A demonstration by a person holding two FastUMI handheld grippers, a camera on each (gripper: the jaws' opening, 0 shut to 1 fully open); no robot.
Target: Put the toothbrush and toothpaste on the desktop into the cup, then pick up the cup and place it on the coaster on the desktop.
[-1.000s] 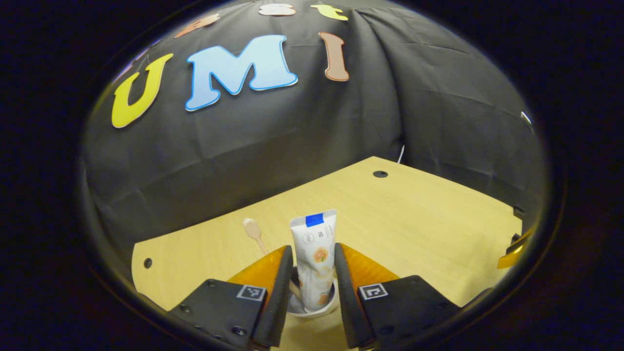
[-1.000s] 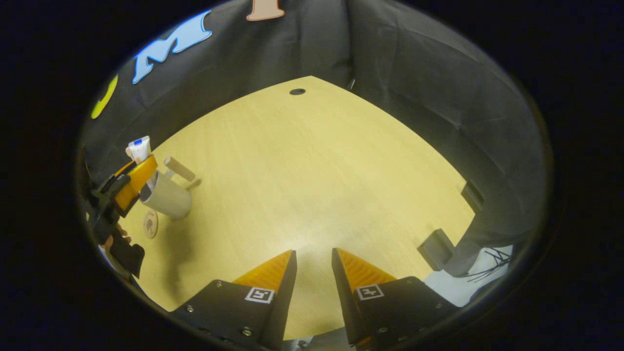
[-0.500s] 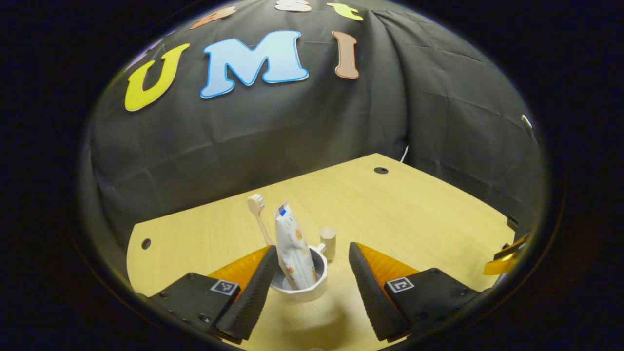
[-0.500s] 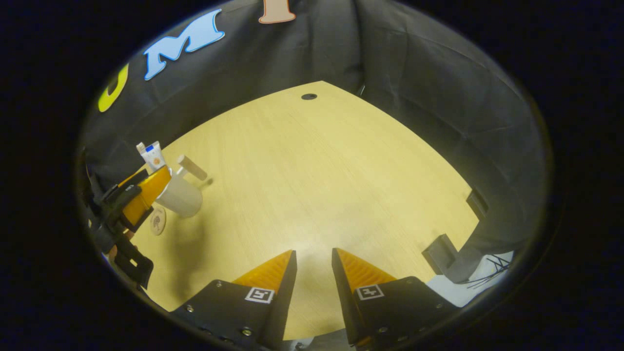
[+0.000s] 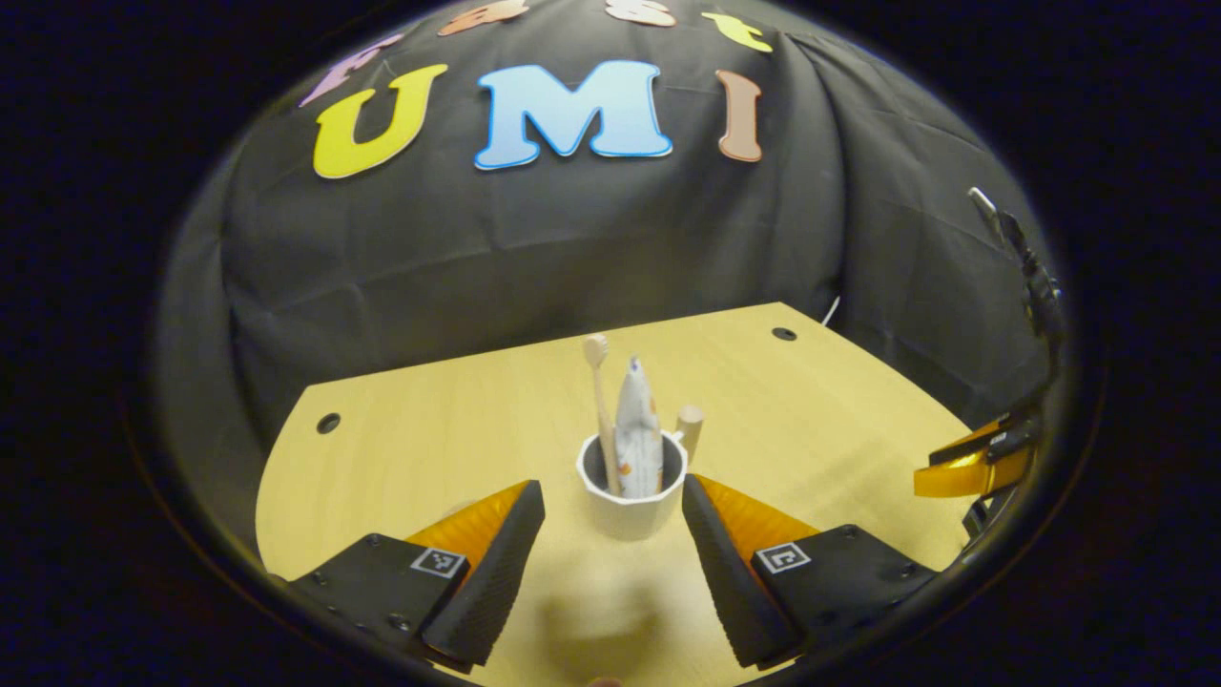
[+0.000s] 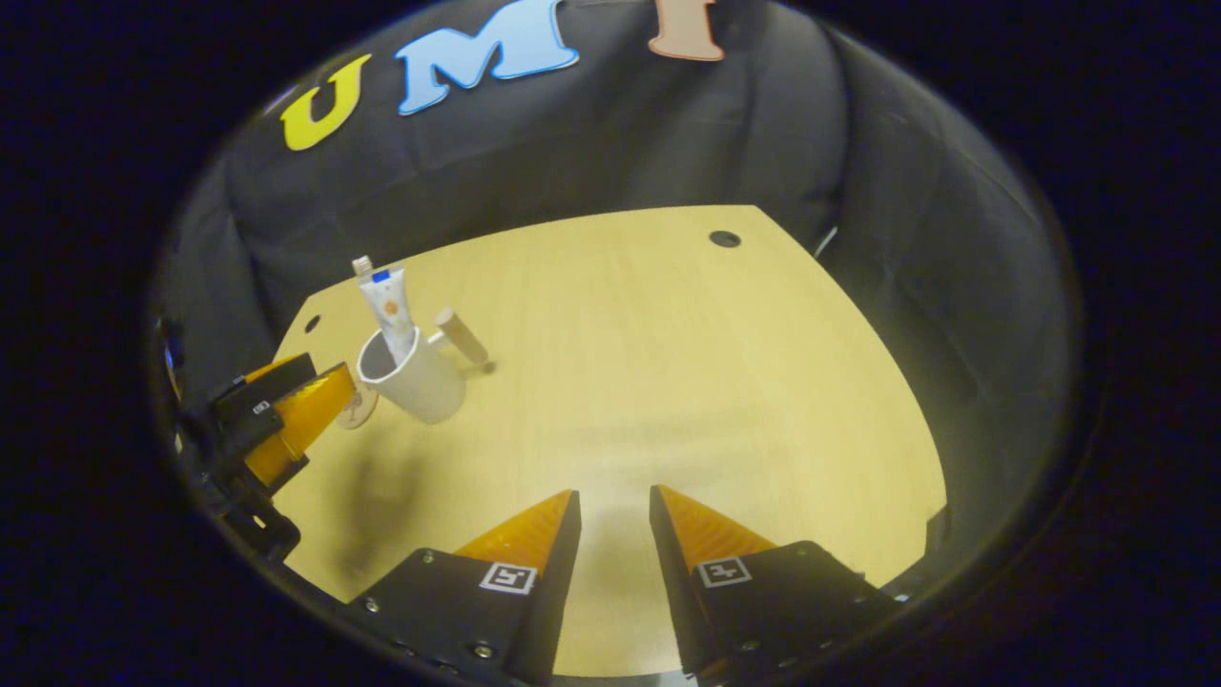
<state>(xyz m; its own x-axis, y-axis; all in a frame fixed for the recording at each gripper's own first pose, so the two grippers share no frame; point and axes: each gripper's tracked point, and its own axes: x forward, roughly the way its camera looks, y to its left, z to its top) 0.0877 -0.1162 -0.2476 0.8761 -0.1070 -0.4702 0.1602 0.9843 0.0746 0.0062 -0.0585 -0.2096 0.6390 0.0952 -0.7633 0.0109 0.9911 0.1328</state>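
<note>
In the left gripper view the left tool [image 5: 610, 515] stands released, its two fingers spread wide with the white cup [image 5: 631, 496] upright on the wooden surface [image 5: 429, 448] just ahead of the gap, touched by neither finger; the toothbrush [image 5: 598, 401] stands in the cup with its head up, leaning slightly left, and the toothpaste tube [image 5: 637, 429] stands beside it, crimped end up; the cup's wooden peg handle [image 5: 689, 429] juts out at the back right of the rim; far off at the right edge of this view the right tool [image 5: 973, 463] shows as a slanted finger over the surface.

In the right gripper view the right tool [image 6: 615, 520] hangs over bare surface [image 6: 668, 382] with its fingers a narrow gap apart and nothing between them, so it is released; the cup [image 6: 410, 377] stands well away at the left, with the toothpaste tube [image 6: 389, 305] rising from it and the handle [image 6: 463, 336] pointing right; the round coaster [image 6: 355, 410] lies flat just beside the cup's base on its left, partly hidden, and whether the cup overlaps it I cannot tell; the left tool [image 6: 296, 425] sits just left of the coaster, near the cup but apart from it.
</note>
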